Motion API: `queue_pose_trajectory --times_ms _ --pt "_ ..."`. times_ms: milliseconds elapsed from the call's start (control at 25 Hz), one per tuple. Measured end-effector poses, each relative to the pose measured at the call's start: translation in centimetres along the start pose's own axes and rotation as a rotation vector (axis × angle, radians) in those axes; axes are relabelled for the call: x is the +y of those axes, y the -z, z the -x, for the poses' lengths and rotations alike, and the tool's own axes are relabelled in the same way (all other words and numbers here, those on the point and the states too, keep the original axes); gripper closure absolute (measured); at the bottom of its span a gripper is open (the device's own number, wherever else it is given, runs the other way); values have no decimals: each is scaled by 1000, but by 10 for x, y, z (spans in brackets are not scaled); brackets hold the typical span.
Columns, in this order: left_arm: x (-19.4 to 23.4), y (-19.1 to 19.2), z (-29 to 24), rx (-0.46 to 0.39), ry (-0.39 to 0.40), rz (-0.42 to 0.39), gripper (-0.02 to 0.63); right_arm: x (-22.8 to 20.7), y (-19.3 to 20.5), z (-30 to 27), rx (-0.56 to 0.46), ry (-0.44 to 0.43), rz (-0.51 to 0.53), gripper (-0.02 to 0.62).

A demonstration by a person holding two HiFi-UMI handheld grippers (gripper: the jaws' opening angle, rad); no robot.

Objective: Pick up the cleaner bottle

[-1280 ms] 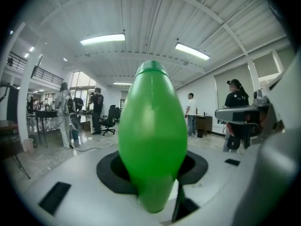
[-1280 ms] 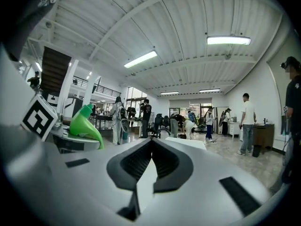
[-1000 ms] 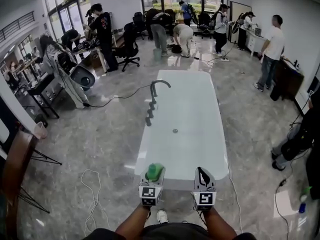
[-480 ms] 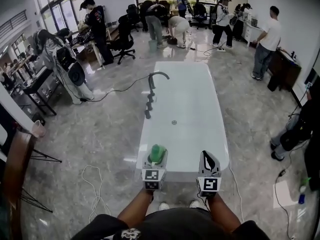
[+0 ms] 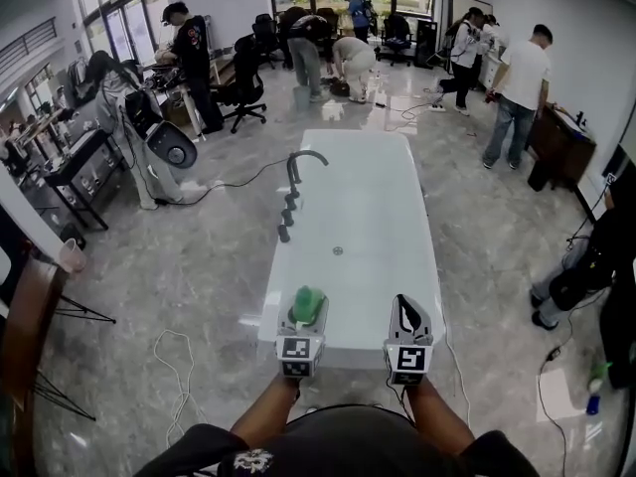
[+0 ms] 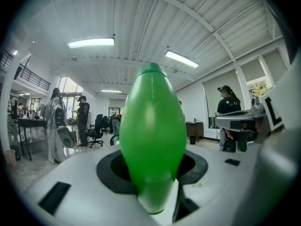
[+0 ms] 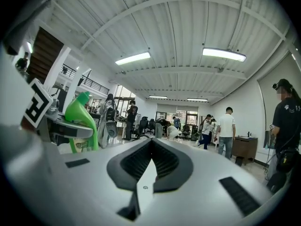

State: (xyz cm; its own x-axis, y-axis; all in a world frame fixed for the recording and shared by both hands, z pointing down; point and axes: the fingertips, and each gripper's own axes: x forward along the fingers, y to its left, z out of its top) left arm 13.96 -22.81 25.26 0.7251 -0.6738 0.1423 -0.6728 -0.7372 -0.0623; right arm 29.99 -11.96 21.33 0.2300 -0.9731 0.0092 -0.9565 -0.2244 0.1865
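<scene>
— Where's the green plastic cleaner bottle (image 5: 307,304)?

— In the left gripper (image 5: 305,318). The jaws pinch it from both sides. In the left gripper view its rounded green body (image 6: 153,135) fills the middle, with the capped end away from the camera.

— Is it standing on anything?

— In the right gripper view the bottle (image 7: 81,119) sits upright in the left gripper (image 7: 70,132), with nothing under it. In the head view it shows over the near end of the long white glossy counter (image 5: 368,266). I can't tell how high above it.

— And the right gripper (image 5: 403,306)?

— Its jaws are pressed together with nothing between them (image 7: 148,166). It sits beside the left one, apart from it, also at the counter's near edge.

— What else is there?

— A dark curved tap (image 5: 299,161) stands on the counter's far left side. The grey marble floor (image 5: 189,266) lies all round, and several people (image 5: 512,92) stand at the far end of the room.
</scene>
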Motion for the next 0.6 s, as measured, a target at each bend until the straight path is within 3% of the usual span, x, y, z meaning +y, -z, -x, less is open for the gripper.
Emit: queue_pose_trajectory --times_ms 600 --pt "-25 -9 -2 -6 10 -3 420 -15 9 5 10 -10 -12 578"
